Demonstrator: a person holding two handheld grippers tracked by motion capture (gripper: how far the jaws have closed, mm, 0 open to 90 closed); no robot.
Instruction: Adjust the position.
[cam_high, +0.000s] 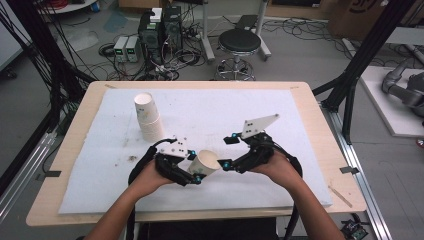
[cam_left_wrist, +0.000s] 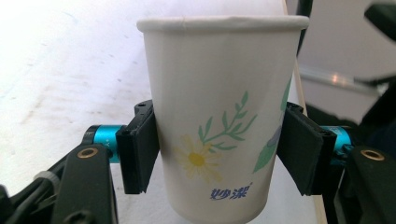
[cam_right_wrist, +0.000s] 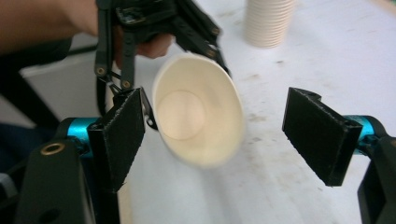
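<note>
Left gripper (cam_high: 194, 176) clamps the paper cup (cam_high: 206, 163) mid-wall, near the cup stack (cam_high: 148, 119); light, crushable. Right gripper (cam_high: 226, 165) gapes, empty.

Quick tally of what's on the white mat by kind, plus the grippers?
Single paper cup with daisy print, held in the left hand-held gripper: 1
Stack of paper cups: 1
Hand-held grippers, left and right hand-held gripper: 2
Total: 4
</note>
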